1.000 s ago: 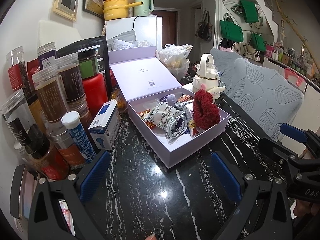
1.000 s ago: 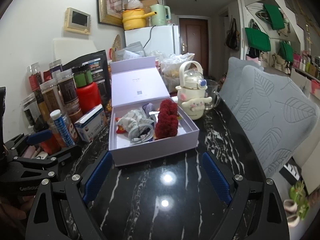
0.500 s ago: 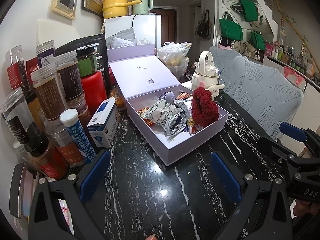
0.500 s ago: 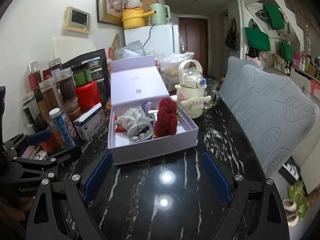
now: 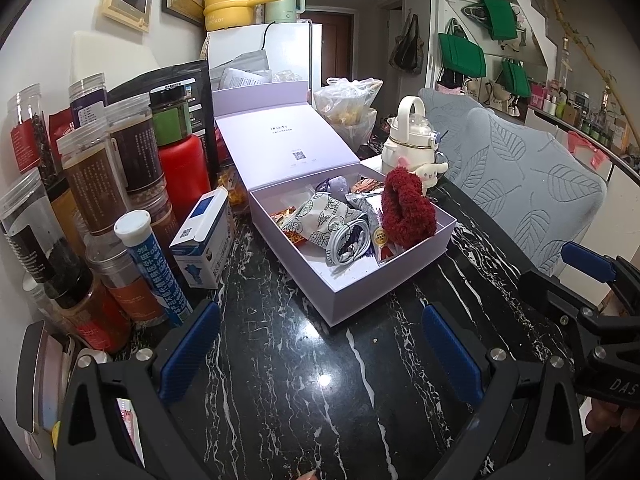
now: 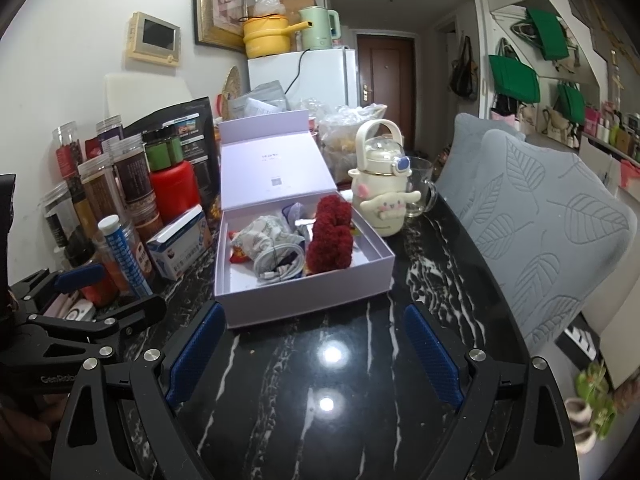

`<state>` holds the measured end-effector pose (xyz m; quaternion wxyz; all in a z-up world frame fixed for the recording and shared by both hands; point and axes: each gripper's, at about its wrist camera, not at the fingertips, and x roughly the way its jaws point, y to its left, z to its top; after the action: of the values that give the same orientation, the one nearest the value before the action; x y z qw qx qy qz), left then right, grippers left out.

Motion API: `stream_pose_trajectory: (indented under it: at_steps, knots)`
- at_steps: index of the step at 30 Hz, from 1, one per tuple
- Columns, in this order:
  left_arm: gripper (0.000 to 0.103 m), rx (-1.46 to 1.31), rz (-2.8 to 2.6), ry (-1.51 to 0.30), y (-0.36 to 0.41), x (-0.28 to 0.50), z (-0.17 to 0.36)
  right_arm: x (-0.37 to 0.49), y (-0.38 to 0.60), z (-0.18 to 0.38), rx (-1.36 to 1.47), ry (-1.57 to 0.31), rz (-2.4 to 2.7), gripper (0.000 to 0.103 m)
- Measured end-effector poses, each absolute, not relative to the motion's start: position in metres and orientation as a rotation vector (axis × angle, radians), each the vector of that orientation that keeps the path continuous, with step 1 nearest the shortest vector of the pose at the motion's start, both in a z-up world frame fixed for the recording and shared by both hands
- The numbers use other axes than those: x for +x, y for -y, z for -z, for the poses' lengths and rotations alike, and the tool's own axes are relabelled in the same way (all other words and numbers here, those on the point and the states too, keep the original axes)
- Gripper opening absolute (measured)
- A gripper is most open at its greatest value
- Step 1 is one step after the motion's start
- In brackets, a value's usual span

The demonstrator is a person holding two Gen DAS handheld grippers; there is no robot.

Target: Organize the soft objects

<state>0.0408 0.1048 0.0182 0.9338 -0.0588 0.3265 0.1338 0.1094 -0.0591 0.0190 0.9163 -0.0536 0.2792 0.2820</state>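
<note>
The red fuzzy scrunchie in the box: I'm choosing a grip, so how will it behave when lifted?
The scrunchie looks plush and thick, so it will probably squash between the pads and sag. It is likely light. It leans on the box wall, so it may flop when nudged.

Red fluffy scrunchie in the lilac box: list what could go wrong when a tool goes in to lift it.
1. The red scrunchie lies against a coiled white cable; the cable could snag and come out too.
2. The cream bottle and glass mug stand just beyond the lilac box; a wide swing may knock them.
</note>
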Motion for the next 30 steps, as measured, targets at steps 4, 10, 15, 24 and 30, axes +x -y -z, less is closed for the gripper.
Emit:
stream_pose_trajectory:
  at_steps: [4, 10, 15, 24, 30]
  knots:
    - [0.102, -0.116, -0.275, -0.673, -0.1044, 0.0416, -0.0176, 0.1097, 0.0598, -0.0189, -0.111, -0.575, -0.579, 0.092]
    - [0.102, -0.112, -0.268, -0.677, -0.1048, 0.0423, -0.0173, 0.1097, 0.0592, -0.0190, -0.111, -0.575, -0.580, 0.092]
    - [0.102, -0.110, -0.261, -0.679, -0.1040, 0.0422, -0.0172, 0.1100, 0.0593, -0.0190, -0.111, -0.576, -0.580, 0.092]
    - [0.102, -0.112, -0.255, -0.680, -0.1037, 0.0422, -0.0172, 0.1102, 0.0587, -0.0189, -0.111, -0.577, -0.580, 0.092]
    - [0.102, -0.111, -0.251, -0.684, -0.1023, 0.0416, -0.0176, 0.1104, 0.0586, -0.0191, -0.112, -0.577, -0.580, 0.092]
